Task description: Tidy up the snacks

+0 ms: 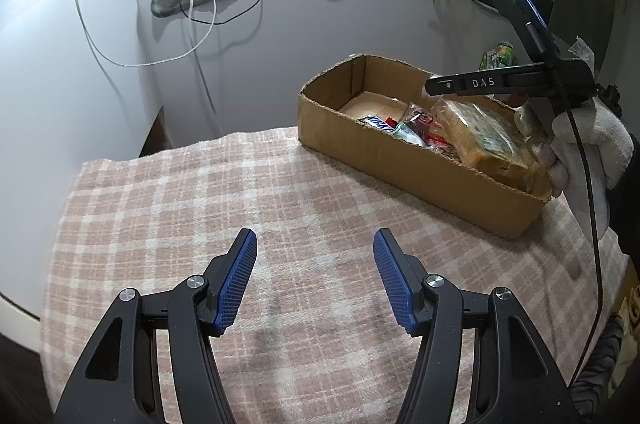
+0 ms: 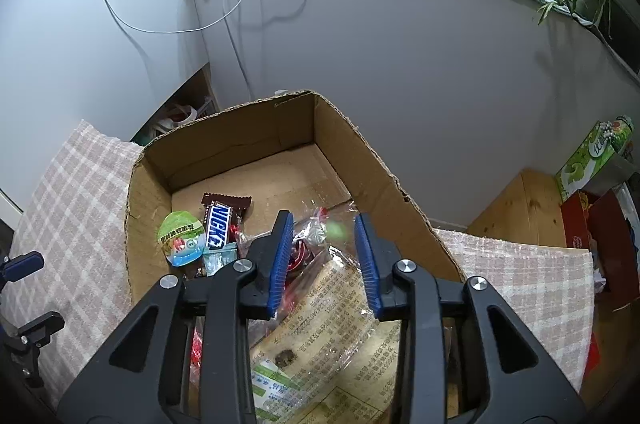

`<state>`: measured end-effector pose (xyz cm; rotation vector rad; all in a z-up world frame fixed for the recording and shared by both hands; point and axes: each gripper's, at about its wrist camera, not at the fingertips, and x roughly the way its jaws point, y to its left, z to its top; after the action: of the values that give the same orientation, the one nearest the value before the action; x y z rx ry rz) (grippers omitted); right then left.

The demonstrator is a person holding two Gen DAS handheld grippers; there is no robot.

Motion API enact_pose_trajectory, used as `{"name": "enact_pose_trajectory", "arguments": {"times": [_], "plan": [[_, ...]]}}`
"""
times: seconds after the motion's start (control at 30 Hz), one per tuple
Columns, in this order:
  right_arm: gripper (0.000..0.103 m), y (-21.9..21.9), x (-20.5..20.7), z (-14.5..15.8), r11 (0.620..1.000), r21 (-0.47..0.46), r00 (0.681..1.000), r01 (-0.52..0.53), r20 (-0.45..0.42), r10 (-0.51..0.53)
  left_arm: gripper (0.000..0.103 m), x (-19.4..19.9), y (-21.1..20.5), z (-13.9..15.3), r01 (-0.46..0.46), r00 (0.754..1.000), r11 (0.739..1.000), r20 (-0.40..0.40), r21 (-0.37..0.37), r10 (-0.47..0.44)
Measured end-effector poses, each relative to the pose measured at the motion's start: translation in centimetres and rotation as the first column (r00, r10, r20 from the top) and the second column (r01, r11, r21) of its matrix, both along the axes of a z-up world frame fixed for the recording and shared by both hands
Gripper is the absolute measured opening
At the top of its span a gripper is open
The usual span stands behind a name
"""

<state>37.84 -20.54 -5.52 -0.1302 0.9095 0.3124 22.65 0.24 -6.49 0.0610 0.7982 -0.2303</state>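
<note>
Hovering over box point(image 2: 384, 179): right gripper point(image 2: 323, 236) half open around clear packet point(image 2: 320, 308), grip unclear. Snickers point(image 2: 222, 224), green cup point(image 2: 182, 238) alongside. Left gripper point(image 1: 315, 244) wide open, empty, above cloth point(image 1: 160, 207).

Open right claw point(image 2: 323, 224) over snack-filled box point(image 2: 256, 139)

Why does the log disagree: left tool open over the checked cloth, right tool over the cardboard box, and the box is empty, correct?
Not empty. The right wrist view shows the brown cardboard box holding a Snickers bar, a green-lidded jelly cup and a clear-wrapped bread pack. The rest is right.
</note>
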Motion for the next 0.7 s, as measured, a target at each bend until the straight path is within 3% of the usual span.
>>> {"name": "enact_pose_trajectory", "arguments": {"times": [0.07,0.1,0.33,0.47,0.6,0.7], "plan": [[0.049,0.0,-0.2,0.2,1.0,-0.003,1.0,0.004,0.003,-0.004,0.06,-0.1,0.0,0.1,0.0,1.0,1.0,0.002,0.0,0.0],[0.051,0.0,-0.3,0.3,1.0,-0.003,1.0,0.006,0.009,-0.006,0.06,-0.2,0.0,0.2,0.0,1.0,1.0,0.003,-0.001,0.0],[0.052,0.3,-1.5,1.5,1.0,-0.001,1.0,0.007,0.028,-0.007,0.06,-0.6,0.0,0.8,0.006,1.0,1.0,0.016,-0.01,-0.006],[0.064,0.6,-2.6,2.3,1.0,-0.005,0.999,0.009,0.047,-0.009,0.06,-0.9,0.1,1.2,0.008,1.0,1.0,0.029,-0.016,-0.008],[0.066,0.9,-4.3,3.4,1.0,0.007,0.998,0.003,0.067,-0.003,0.06,-1.4,0.2,1.6,0.012,0.999,1.0,0.042,-0.023,-0.011],[0.072,1.1,-5.9,4.1,1.0,0.006,0.996,0.0,0.089,0.0,0.06,-1.8,0.3,1.9,0.013,0.999,0.999,0.051,-0.03,-0.011]]}}
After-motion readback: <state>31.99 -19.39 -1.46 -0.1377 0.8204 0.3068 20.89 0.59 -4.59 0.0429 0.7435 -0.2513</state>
